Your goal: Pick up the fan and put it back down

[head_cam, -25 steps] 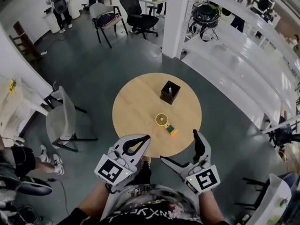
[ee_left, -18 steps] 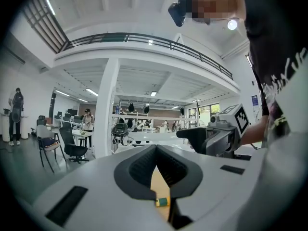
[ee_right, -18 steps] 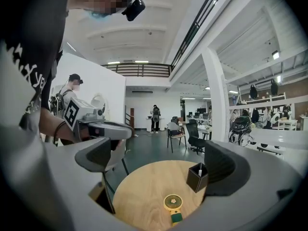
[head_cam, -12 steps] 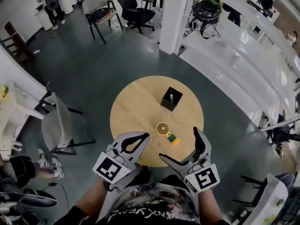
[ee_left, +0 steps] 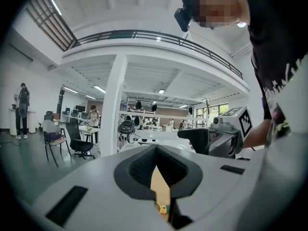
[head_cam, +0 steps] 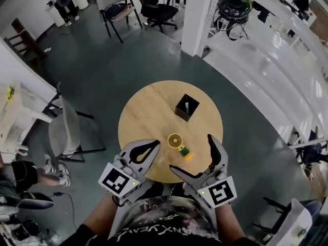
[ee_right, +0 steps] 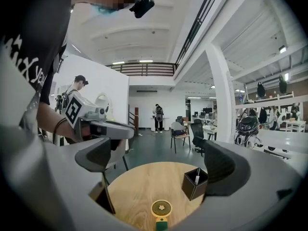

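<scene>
- one small fan (head_cam: 175, 140), flat on the round wooden table (head_cam: 146, 111), close to the edge nearest the person; round yellow head toward the table's middle, green and yellow handle toward the rim.
- untouched by either gripper.
- right gripper (head_cam: 190, 154) released, jaws wide apart and empty, held above the near rim just beside the fan; in the right gripper view, fan (ee_right: 161, 209) low between the two jaws, clear of both.
- left gripper (head_cam: 155, 145) clenched on nothing, tips together, over the near-left rim; in the left gripper view, only a sliver of table and a yellow bit of the fan through the narrow gap behind the tips.
- past the fan, a black open box (head_cam: 186, 107) upright on the table, apart from the fan, a thin white stick inside.
- beyond the table, grey floor (head_cam: 102, 70), a grey chair (head_cam: 66, 132) to the left, a white pillar (head_cam: 197, 14) farther off.
</scene>
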A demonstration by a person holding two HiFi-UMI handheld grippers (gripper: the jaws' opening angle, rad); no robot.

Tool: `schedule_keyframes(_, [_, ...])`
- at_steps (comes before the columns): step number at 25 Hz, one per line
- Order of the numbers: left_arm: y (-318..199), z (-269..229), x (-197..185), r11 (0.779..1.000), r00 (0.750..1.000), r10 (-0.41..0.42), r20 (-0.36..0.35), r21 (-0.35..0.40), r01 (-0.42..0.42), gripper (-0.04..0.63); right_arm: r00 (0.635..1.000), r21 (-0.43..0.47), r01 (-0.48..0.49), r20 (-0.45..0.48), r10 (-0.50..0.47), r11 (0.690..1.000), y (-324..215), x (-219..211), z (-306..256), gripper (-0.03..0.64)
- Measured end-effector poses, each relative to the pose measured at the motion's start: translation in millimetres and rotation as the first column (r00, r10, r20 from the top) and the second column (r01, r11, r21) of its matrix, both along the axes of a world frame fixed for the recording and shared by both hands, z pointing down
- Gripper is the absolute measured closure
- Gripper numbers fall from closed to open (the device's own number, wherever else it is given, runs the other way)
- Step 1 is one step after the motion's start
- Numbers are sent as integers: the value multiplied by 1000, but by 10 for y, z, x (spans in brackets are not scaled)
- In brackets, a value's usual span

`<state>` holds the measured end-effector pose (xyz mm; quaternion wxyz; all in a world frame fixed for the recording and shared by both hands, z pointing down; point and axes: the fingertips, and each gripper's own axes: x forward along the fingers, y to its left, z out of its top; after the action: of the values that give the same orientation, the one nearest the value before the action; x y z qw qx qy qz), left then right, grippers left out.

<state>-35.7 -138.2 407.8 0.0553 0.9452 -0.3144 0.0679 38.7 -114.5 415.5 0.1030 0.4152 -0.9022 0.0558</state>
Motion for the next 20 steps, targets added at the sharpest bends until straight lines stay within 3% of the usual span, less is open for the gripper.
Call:
schedule_keyframes(3, [-4, -36, 59, 1000, 999, -19, 32, 9, 18, 578, 1000, 5, 18, 16, -18, 1000, -17, 45, 11, 31])
schedule_keyframes(8, [20, -71, 135, 999, 1000, -27, 3, 32, 27, 578, 999, 68, 32, 27, -33, 997, -108, 53, -54, 31])
schedule_keyframes(20, [-63, -122, 140, 998, 999, -54, 5, 34, 54, 578, 998, 23, 65, -21, -65, 998, -249, 38, 128, 31])
